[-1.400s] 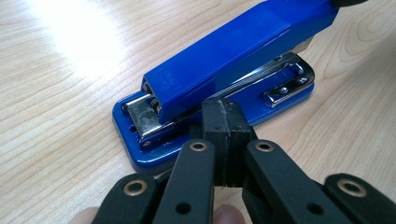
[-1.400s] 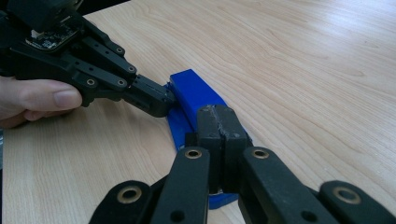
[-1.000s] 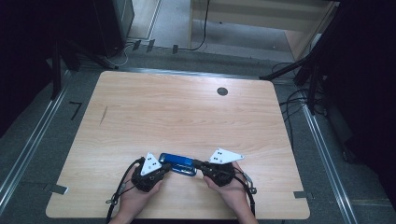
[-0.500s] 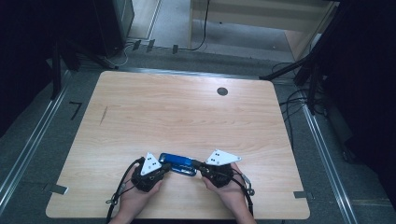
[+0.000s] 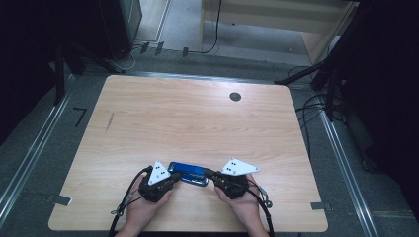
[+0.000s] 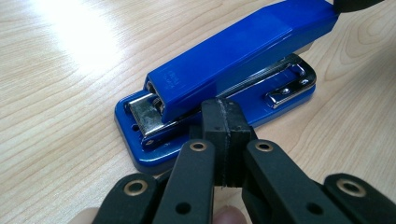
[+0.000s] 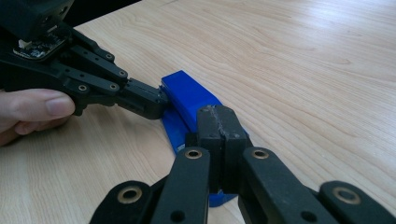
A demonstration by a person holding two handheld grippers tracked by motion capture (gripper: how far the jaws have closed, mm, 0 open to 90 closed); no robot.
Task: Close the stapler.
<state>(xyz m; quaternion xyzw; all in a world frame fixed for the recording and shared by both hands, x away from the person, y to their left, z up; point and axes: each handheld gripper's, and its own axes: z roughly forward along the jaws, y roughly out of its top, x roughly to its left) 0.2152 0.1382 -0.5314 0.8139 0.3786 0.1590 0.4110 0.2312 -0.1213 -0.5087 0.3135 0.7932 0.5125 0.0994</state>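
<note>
Lying flat near the front edge of the wooden table [image 5: 197, 118], a little toward the middle, is a blue stapler [image 5: 188, 174]. Two hands come in from the front edge, one at each end of it. The left hand [image 5: 143, 207] holds the left gripper [image 5: 169, 177], which points right at the stapler's left end. The right hand [image 5: 243, 205] holds the right gripper [image 5: 210, 174], which points left at the stapler's right end. Each gripper has a grey three-cornered plate on top and a black cable trailing back toward the person.

Seen from the left gripper view, its two black jaws are pressed together with nothing between them, and the tips sit right at the side of the stapler [image 6: 224, 79], by its blue base. From the right gripper view, its jaws are pressed together too, empty, with the tips just above the stapler [image 7: 189, 105]. The left gripper [image 7: 156, 103] pokes the stapler's far end there.
</note>
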